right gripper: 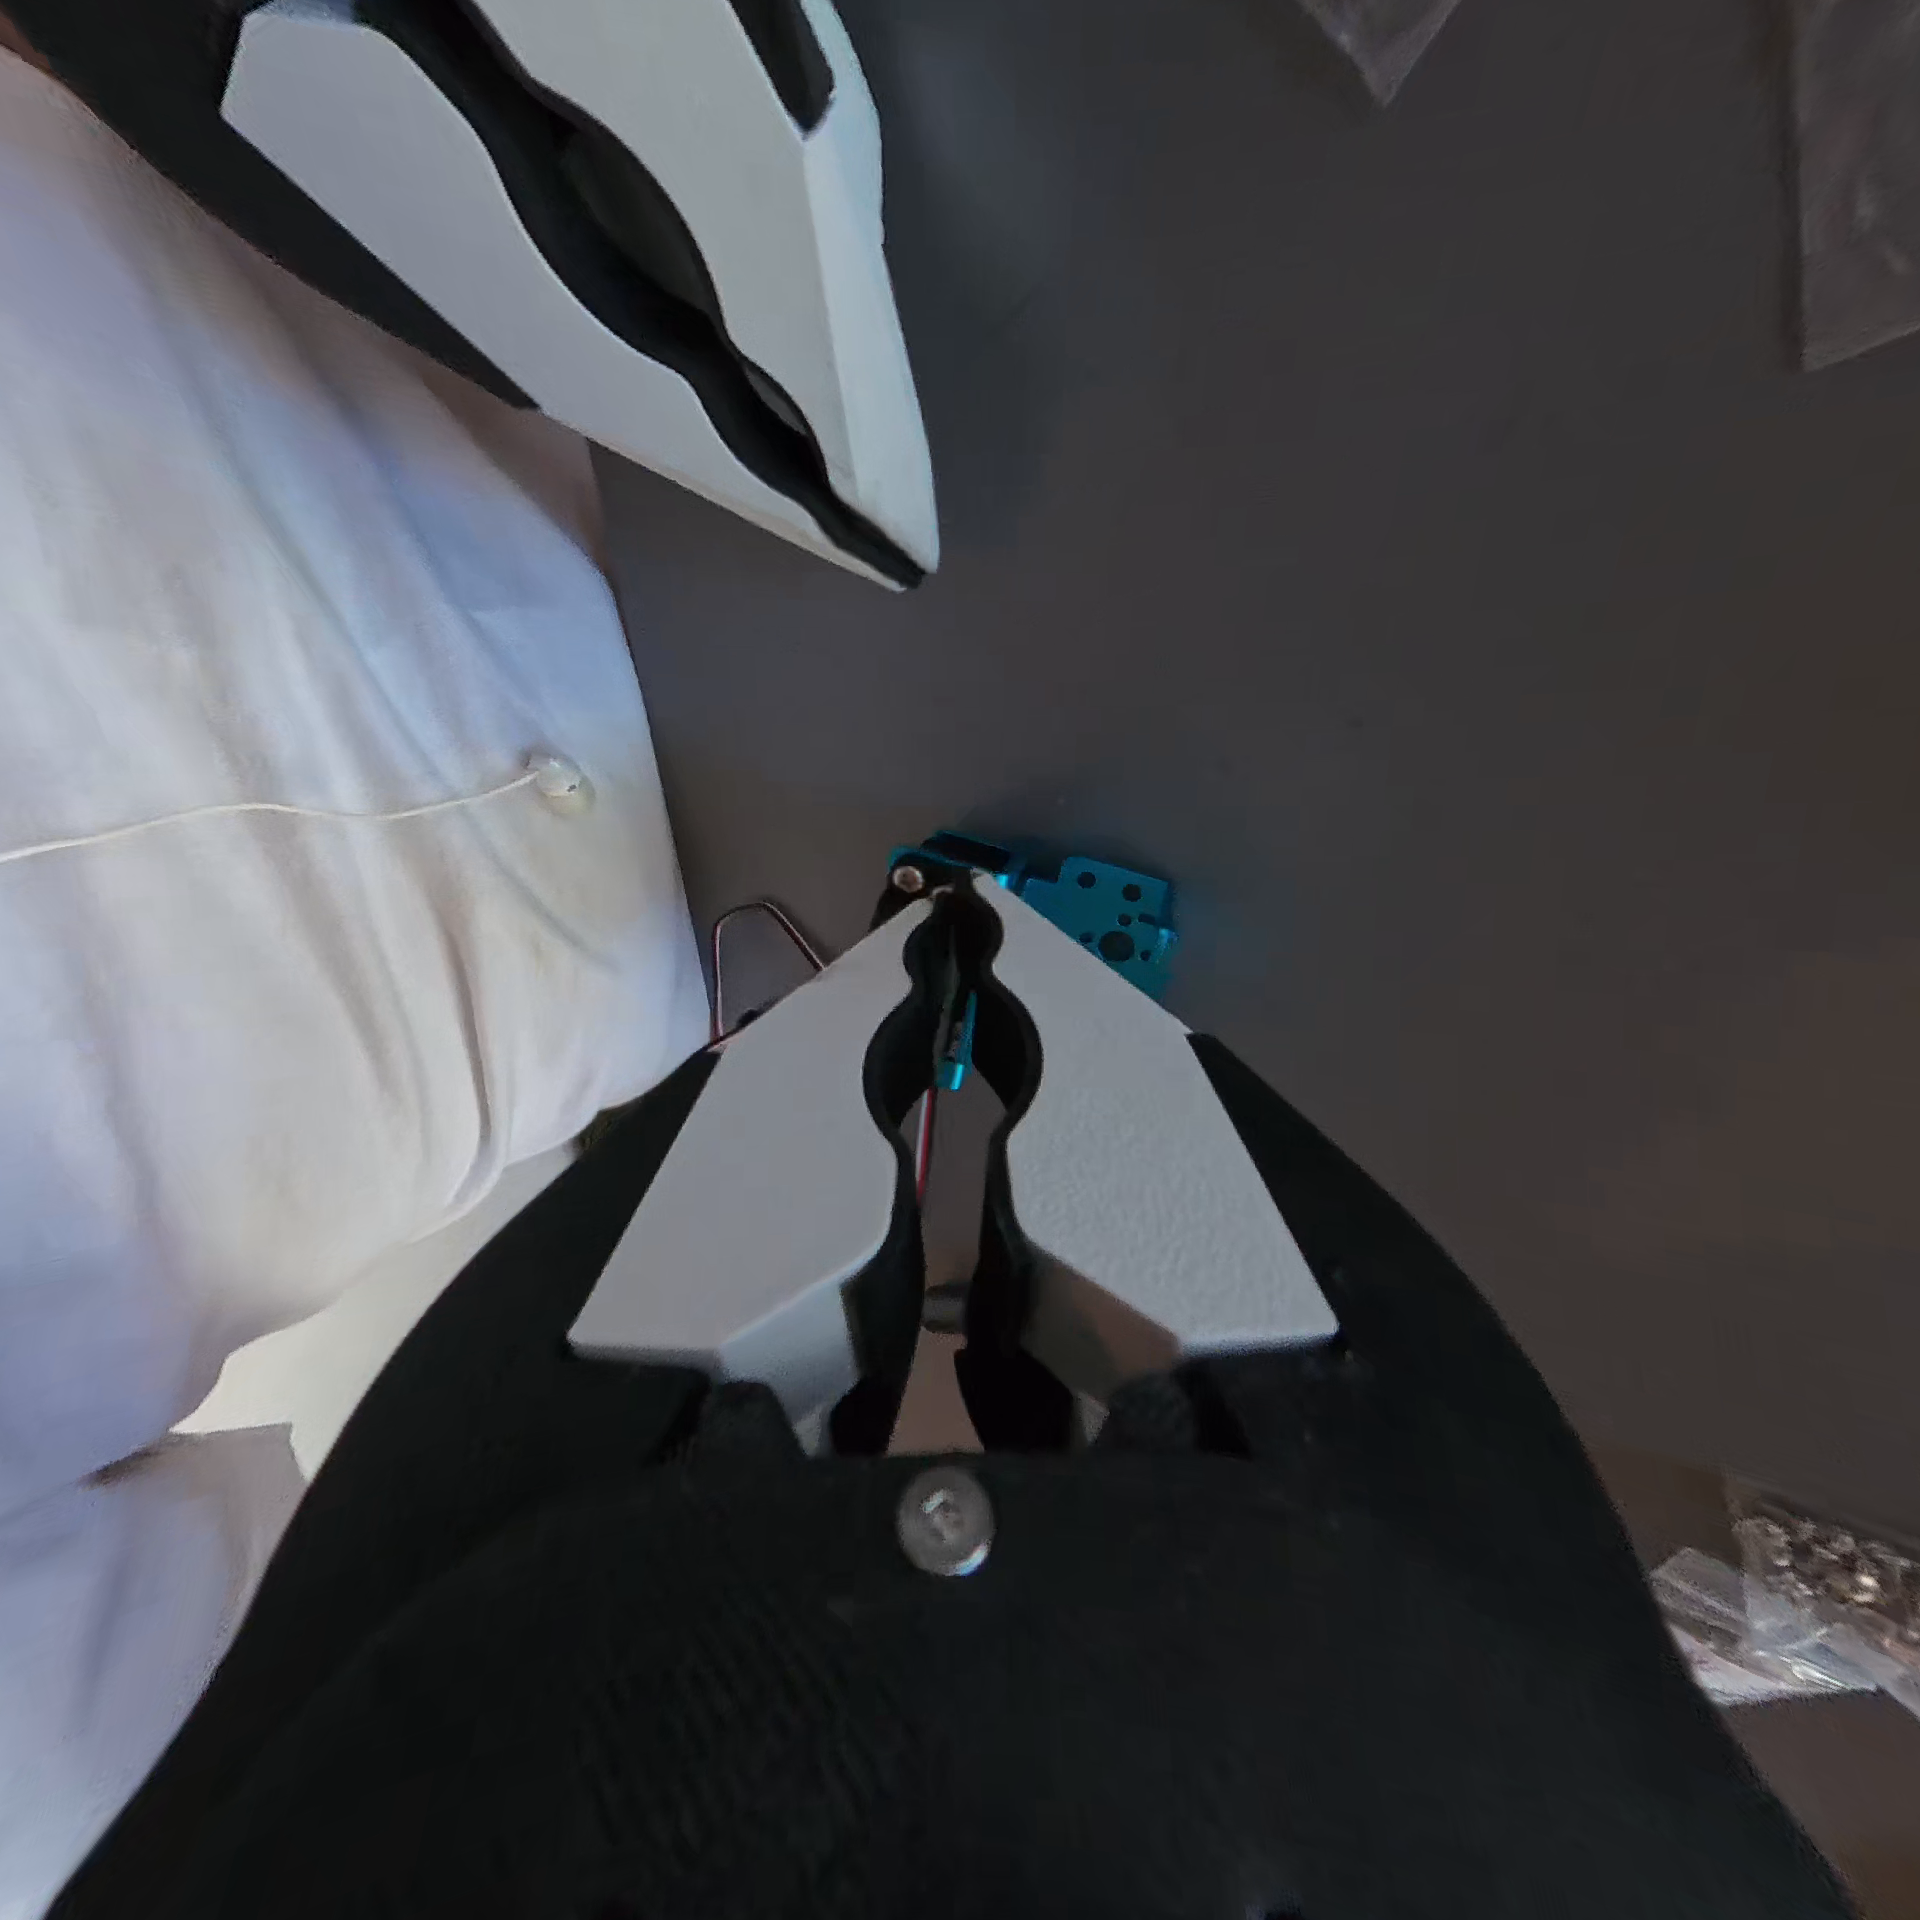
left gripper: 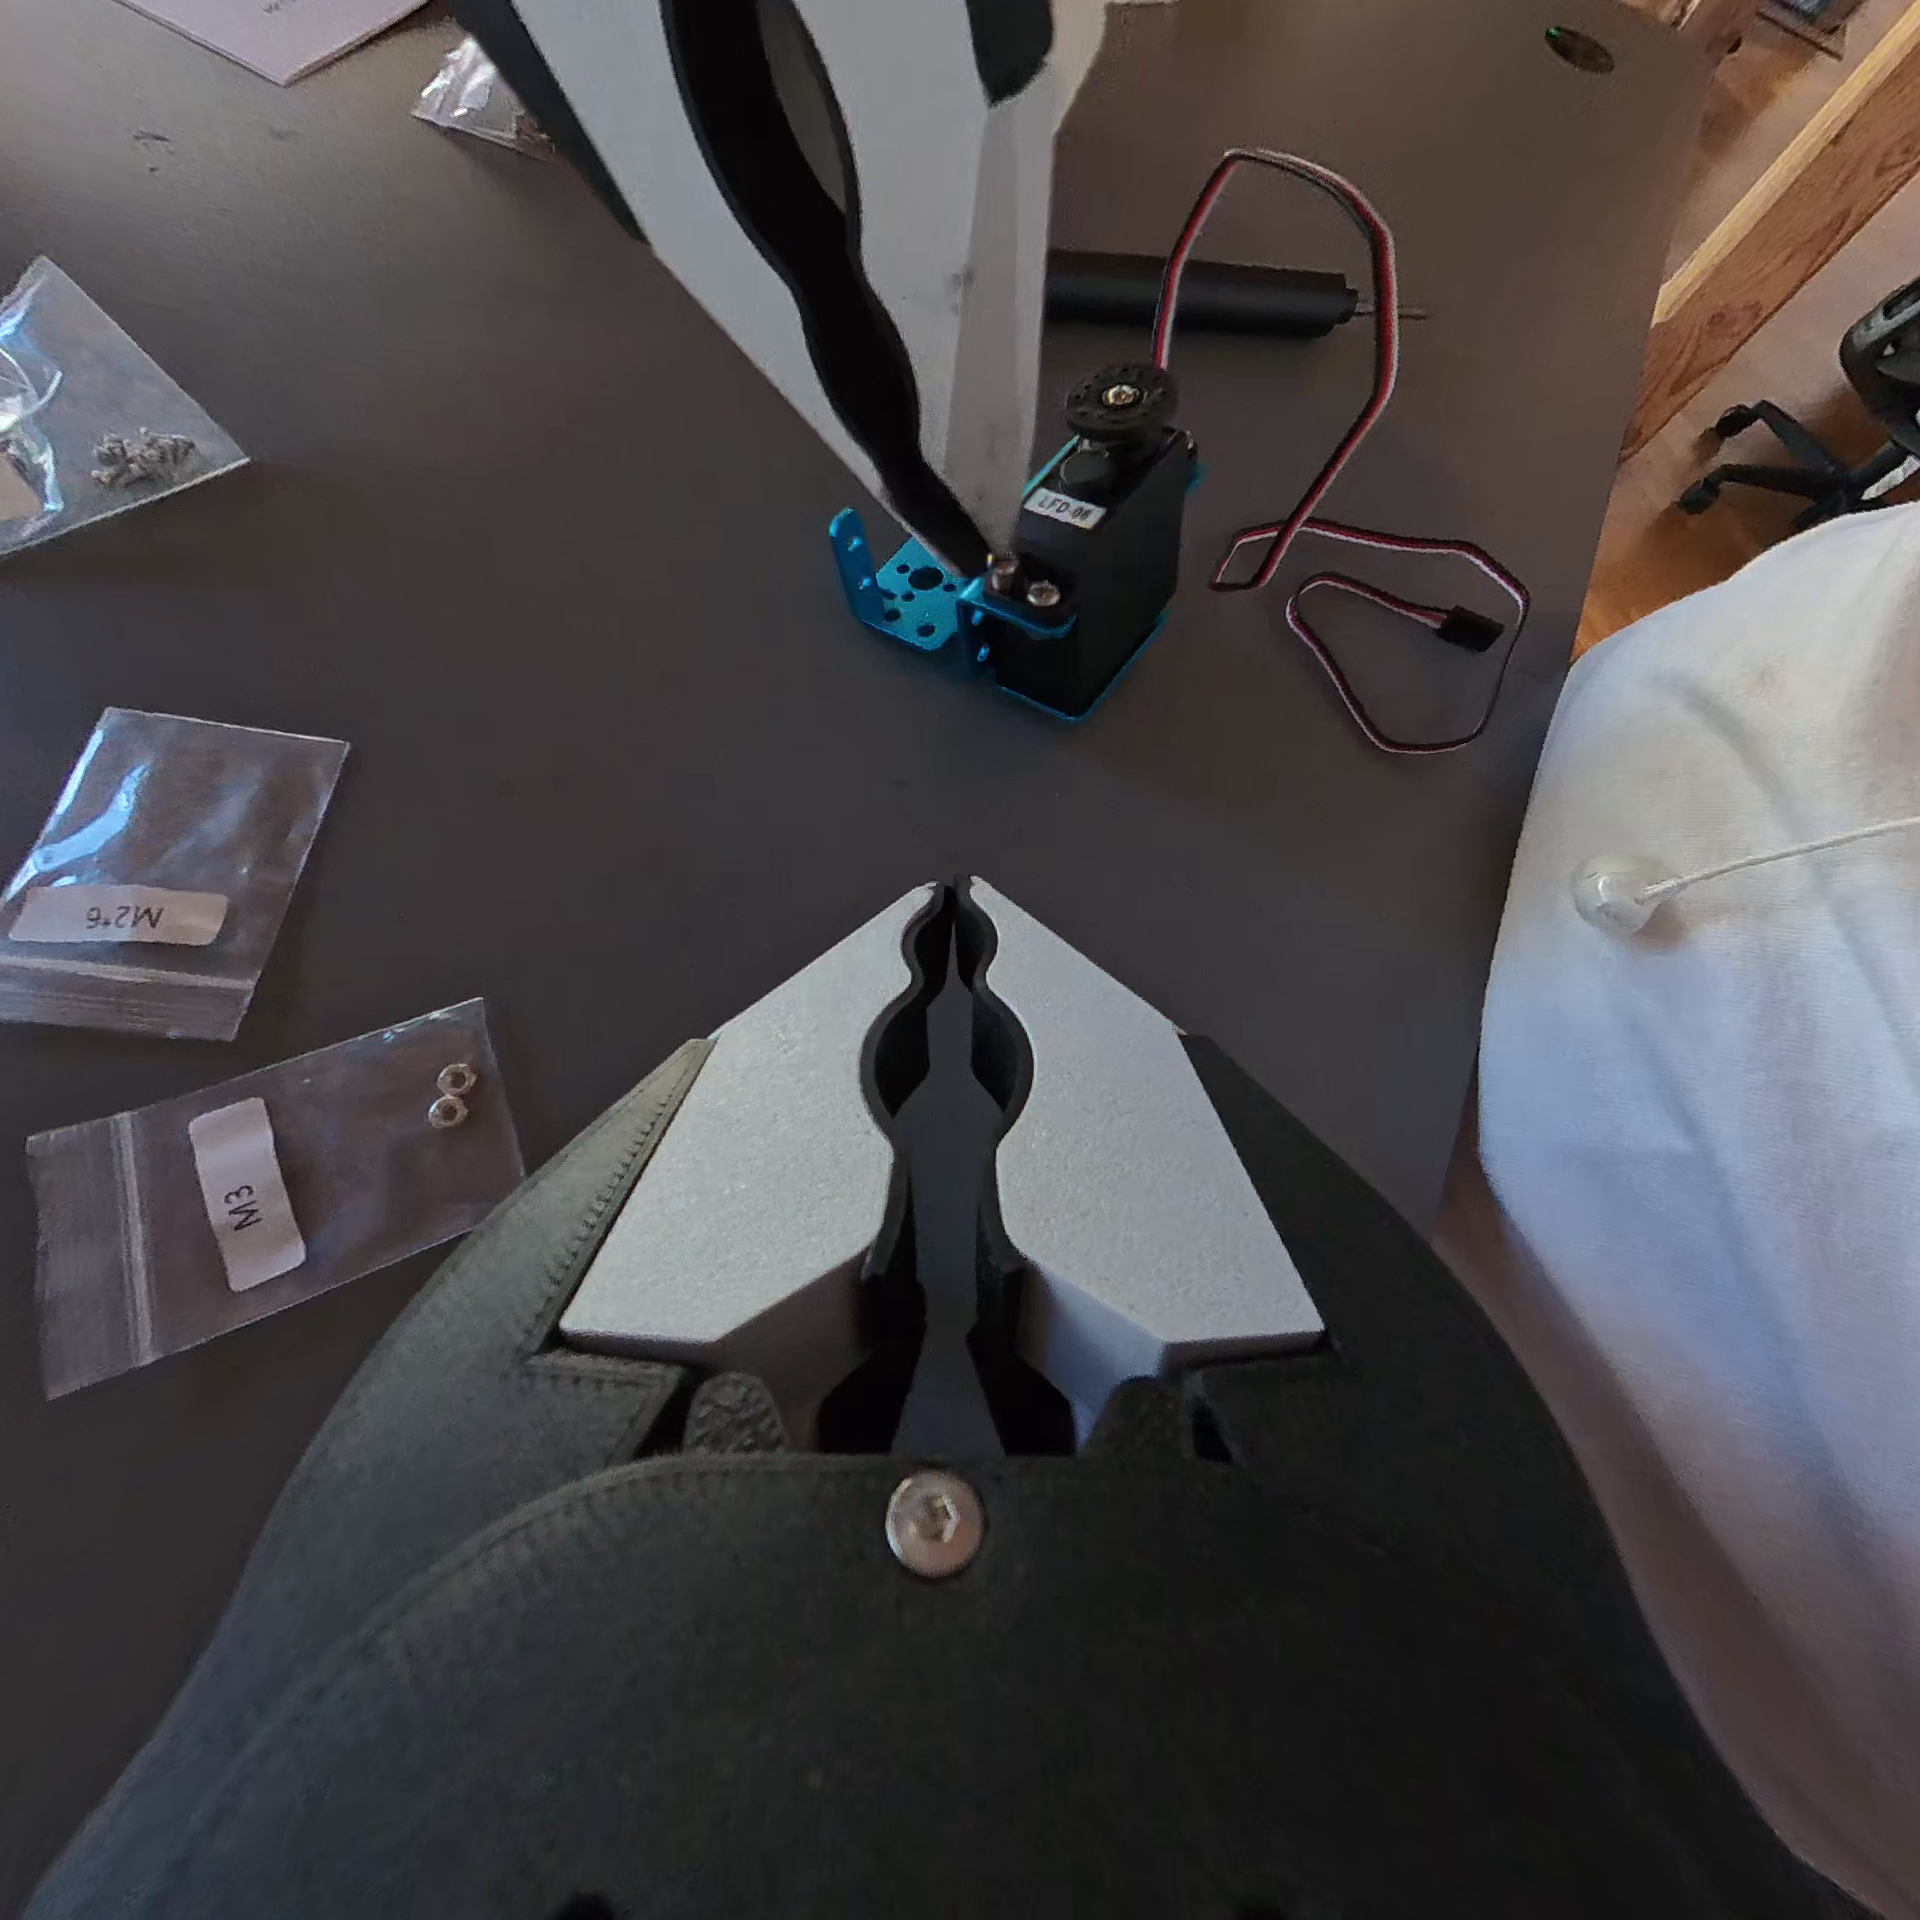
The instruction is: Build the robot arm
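servo (left gripper: 1101, 561) in bracket (left gripper: 914, 603) on table (left gripper: 623, 520); bags (left gripper: 166, 862) left; cable (left gripper: 1361, 582) right

The right gripper (right gripper: 951, 899) hides most of the servo (right gripper: 940, 883); what its tips pinch is too small to tell. The frame edge cuts off the screw bag (left gripper: 94, 416).

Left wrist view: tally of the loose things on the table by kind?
Clear bags: 4
Servo: 1
Blue bracket: 1
Black cylinder: 1
Paper sheet: 1
Total: 8
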